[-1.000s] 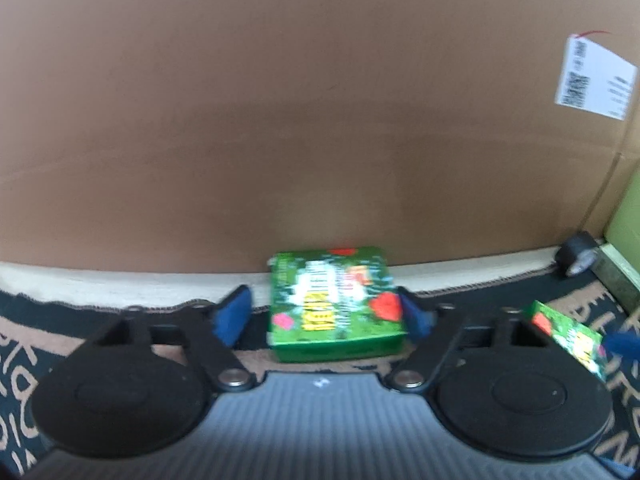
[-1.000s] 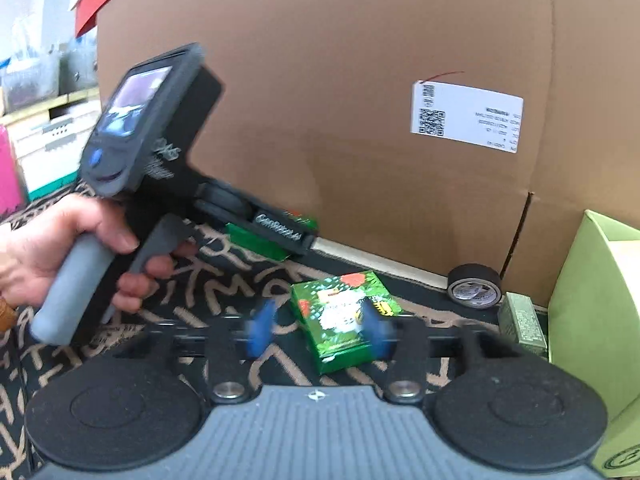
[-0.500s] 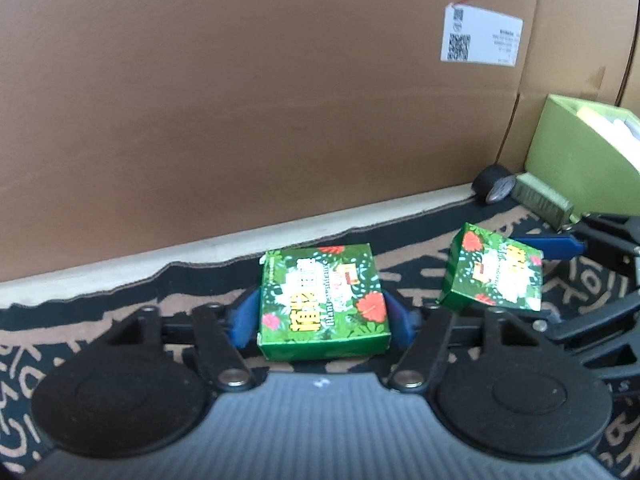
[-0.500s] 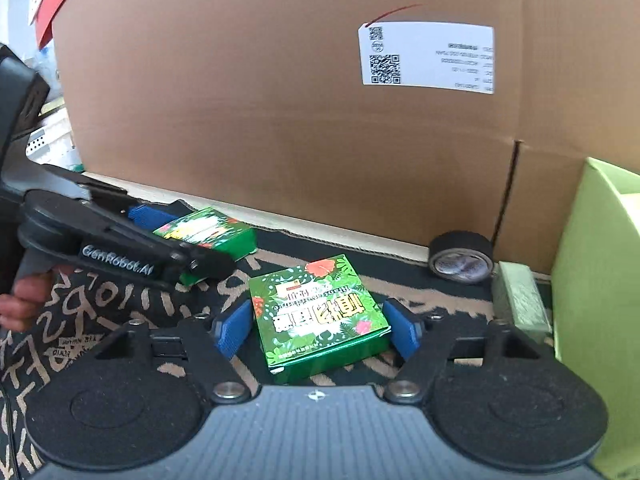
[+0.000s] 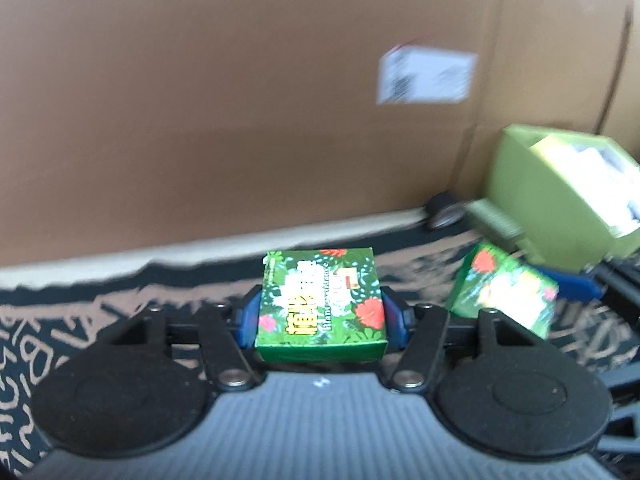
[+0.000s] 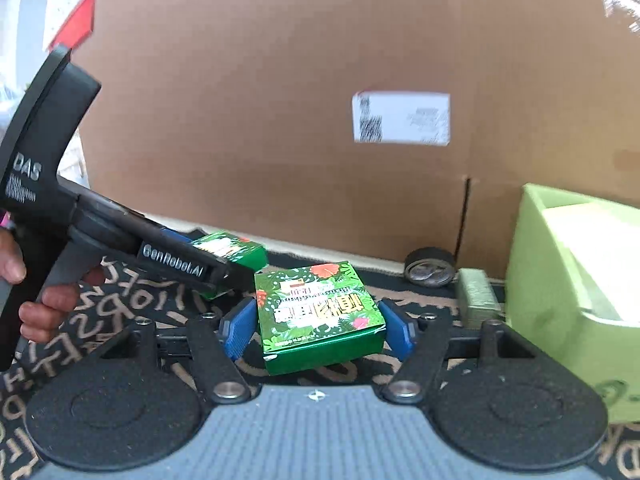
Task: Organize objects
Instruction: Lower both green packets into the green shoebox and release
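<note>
Two flat green boxes with red flowers are in play. One green box (image 5: 320,304) sits between the blue pads of my left gripper (image 5: 320,316), whose jaws are closing and press on its sides; it hangs above the mat. In the right wrist view this left gripper (image 6: 224,264) carries its box (image 6: 228,246) at the left, with a person's hand (image 6: 40,312) on the handle. My right gripper (image 6: 318,328) is closing on the second green box (image 6: 320,312), pads at its sides, box tilted. That box (image 5: 504,292) shows tilted at the right of the left wrist view.
A lime green open box (image 6: 572,280) with white contents stands at the right. A black tape roll (image 6: 430,268) and a small olive pack (image 6: 478,296) lie by a tall cardboard wall (image 6: 280,120). A black and tan patterned mat (image 6: 120,300) covers the floor.
Both grippers closed on their green boxes and raised them off the mat. The left gripper swung right, so the lime box and the right gripper's box came into its view.
</note>
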A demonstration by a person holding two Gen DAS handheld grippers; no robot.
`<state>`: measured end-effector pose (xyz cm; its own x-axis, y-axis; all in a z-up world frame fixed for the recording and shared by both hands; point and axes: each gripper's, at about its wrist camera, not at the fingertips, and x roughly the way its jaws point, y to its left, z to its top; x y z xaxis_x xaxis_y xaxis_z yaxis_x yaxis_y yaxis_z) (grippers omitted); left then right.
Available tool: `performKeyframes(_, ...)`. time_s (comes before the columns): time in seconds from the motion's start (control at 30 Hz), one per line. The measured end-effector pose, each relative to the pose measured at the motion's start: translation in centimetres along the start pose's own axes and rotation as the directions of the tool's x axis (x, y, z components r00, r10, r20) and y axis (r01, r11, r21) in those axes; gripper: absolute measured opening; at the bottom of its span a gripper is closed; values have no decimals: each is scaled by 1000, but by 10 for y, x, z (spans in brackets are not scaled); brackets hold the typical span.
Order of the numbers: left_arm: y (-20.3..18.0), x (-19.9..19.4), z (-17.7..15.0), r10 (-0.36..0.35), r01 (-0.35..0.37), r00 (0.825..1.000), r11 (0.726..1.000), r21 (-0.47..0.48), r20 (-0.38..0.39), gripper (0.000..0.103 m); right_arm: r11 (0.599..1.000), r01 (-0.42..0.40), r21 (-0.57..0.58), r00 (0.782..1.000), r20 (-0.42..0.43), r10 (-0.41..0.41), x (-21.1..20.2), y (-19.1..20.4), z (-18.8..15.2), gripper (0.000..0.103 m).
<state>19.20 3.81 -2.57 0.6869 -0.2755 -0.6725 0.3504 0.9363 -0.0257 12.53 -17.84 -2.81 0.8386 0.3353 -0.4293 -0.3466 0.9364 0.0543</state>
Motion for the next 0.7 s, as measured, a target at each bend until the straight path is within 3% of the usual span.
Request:
performKeyframes(0.17, -50, -31, 20, -81, 74, 992, 995, 68, 99, 60, 999, 37, 19, 994, 101, -39, -39, -9, -5, 70)
performKeyframes(0.37, -119, -48, 46, -184, 163, 969, 978, 134, 163, 60, 987, 146, 70, 965, 208, -158, -93, -44, -4, 70)
performKeyframes(0.53, -173, -50, 67, -248, 220, 955, 960, 174, 162, 60, 954, 274, 121, 925, 238, -296, -121, -87, -4, 70)
performKeyframes(0.7, -227, -19, 80, -269, 235, 950, 950, 207, 160, 60, 905, 372, 205, 888, 207, -411, -130, -136, -6, 70)
